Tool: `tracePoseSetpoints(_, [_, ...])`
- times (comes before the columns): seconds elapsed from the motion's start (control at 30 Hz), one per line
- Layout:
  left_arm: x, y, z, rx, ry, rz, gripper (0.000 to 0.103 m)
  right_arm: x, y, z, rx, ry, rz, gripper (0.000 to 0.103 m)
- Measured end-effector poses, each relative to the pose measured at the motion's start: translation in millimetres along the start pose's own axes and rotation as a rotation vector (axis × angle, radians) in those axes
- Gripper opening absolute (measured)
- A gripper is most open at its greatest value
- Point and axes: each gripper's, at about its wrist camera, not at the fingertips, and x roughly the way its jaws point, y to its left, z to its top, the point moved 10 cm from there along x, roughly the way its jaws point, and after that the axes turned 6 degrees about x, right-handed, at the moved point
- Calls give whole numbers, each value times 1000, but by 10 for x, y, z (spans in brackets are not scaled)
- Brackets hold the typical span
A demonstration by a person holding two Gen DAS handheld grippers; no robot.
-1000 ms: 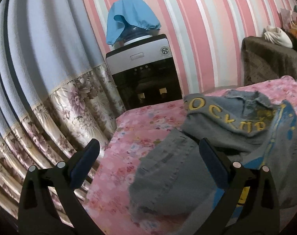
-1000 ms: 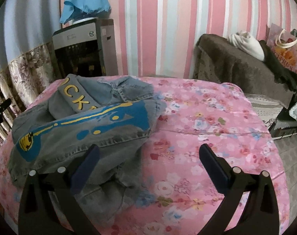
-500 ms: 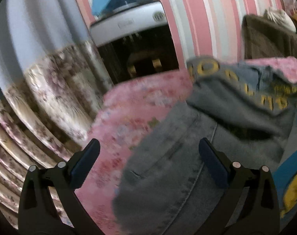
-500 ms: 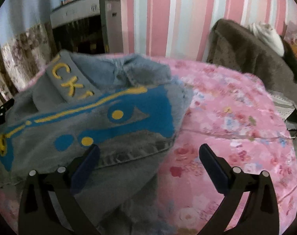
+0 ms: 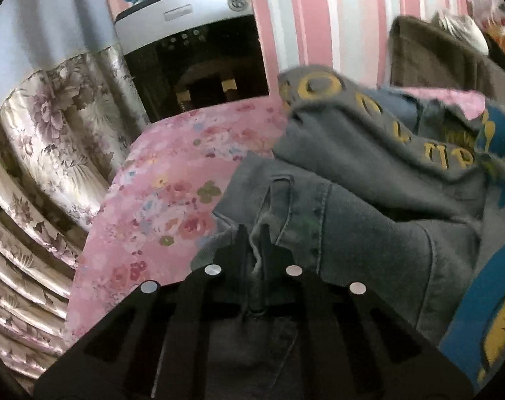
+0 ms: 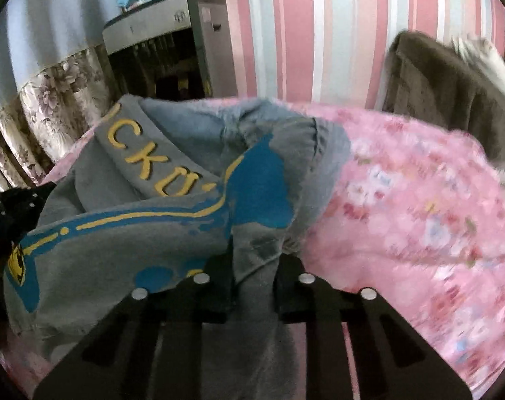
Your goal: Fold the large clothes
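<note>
Left wrist view first: my left gripper (image 5: 254, 233) has just been closing, and its jaws now stand pinched together on a thin ridge of the grey denim garment (image 5: 369, 220), at the garment's left edge where it meets the pink floral bedspread (image 5: 172, 180). A seam runs just right of my fingertips. Beyond the grip the garment piles up in folds, with yellow lettering across the upper fold and a blue and yellow print at its right side. Past the bedspread's far corner stands a black and silver water dispenser (image 5: 199, 50) against the striped wall, a floral curtain (image 5: 59, 126) to its left.

Right wrist view: my right gripper (image 6: 255, 256) has also just been closing, and its jaws clamp a thicker bunch of the same garment (image 6: 125, 243) near its right-hand edge, the cloth hanging down between my fingers. The blue print with yellow lines lies just left of and above the grip, the lettered band behind it. Bedspread (image 6: 419, 200) stretches away to the garment's right, blurred. My other gripper shows as a dark shape at the garment's far left. A brown covered seat (image 6: 452, 80) sits beyond the bedspread.
</note>
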Motion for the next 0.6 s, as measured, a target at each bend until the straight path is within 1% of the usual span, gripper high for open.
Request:
tracePoseSetpoints(0.07, [-169, 23, 135, -10, -44, 6, 5, -133, -100, 151, 2, -43, -15, 16])
tracePoseSetpoints(0.13, [-373, -2, 309, -30, -91, -5, 5, -273, -186, 329, -9, -85, -36, 14])
tracePoseSetpoints(0.2, [-554, -42, 496, -51, -133, -14, 5, -433, -314, 571, -31, -136, -65, 14])
tracePoseSetpoints(0.27, [-724, -161, 713, -87, -164, -56, 5, -528, -418, 766, -62, -171, -93, 14])
tracePoseSetpoints(0.4, [-854, -461, 1064, -100, -205, -92, 4, -727, -733, 1292, -103, -257, -152, 14])
tracePoseSetpoints(0.47, [-842, -587, 1184, -120, -214, -114, 4, -757, -922, 1552, -123, -284, -174, 14])
tracePoseSetpoints(0.5, [-775, -706, 1252, -121, -209, -120, 4, -742, -1023, 1648, -124, -294, -180, 14])
tracePoseSetpoints(0.53, [-716, -787, 1265, -119, -197, -119, 4, -686, -1135, 1727, -135, -285, -202, 15])
tracePoseSetpoints(0.57, [-639, -868, 1263, -120, -180, -121, 4, -562, -1274, 1782, -137, -248, -212, 17])
tracePoseSetpoints(0.6, [-543, -959, 1231, -112, -153, -119, 5, -443, -1395, 1788, -119, -211, -207, 29])
